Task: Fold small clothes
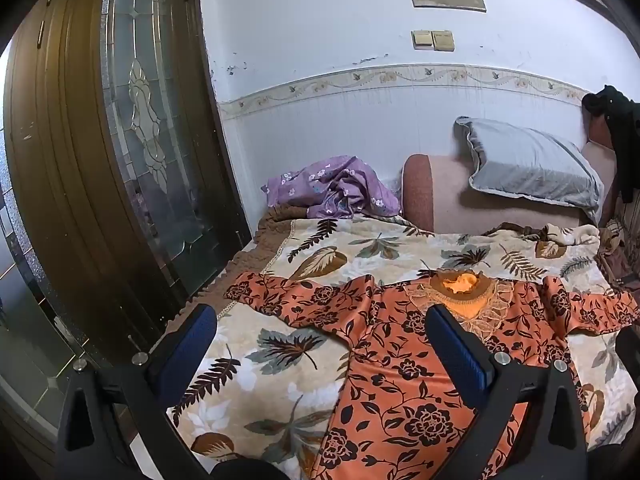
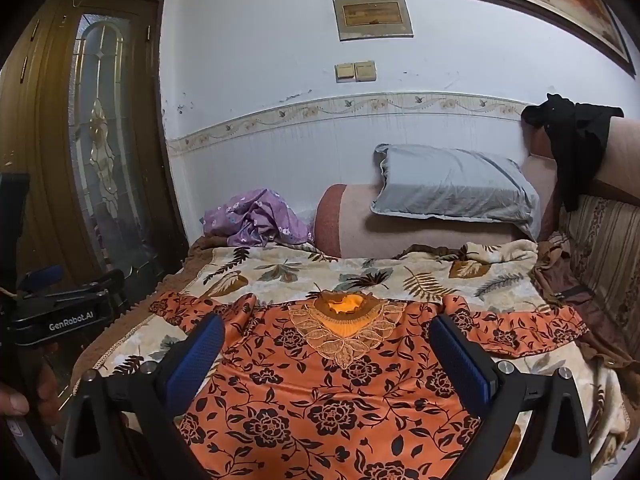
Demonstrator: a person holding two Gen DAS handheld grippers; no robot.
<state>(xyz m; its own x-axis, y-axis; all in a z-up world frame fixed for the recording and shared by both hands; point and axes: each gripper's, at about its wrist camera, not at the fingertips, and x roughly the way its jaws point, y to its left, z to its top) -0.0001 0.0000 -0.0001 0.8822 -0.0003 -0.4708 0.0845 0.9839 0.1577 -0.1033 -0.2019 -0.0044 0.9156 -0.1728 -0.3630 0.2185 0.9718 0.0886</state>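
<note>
An orange garment with black flowers (image 1: 400,360) lies spread flat on the leaf-print blanket (image 1: 280,352), neckline away from me, both sleeves stretched sideways. It also shows in the right wrist view (image 2: 320,392). My left gripper (image 1: 320,344) is open and empty, hovering above the garment's left side. My right gripper (image 2: 328,356) is open and empty, above the garment's chest. The left gripper's body shows at the left edge of the right wrist view (image 2: 60,312).
A purple flowered cloth (image 1: 332,188) lies bunched at the blanket's far left. A grey pillow (image 1: 532,164) rests on a pink bolster (image 1: 420,192). A black garment (image 2: 572,140) hangs at the right. A wooden glass door (image 1: 120,140) stands at the left.
</note>
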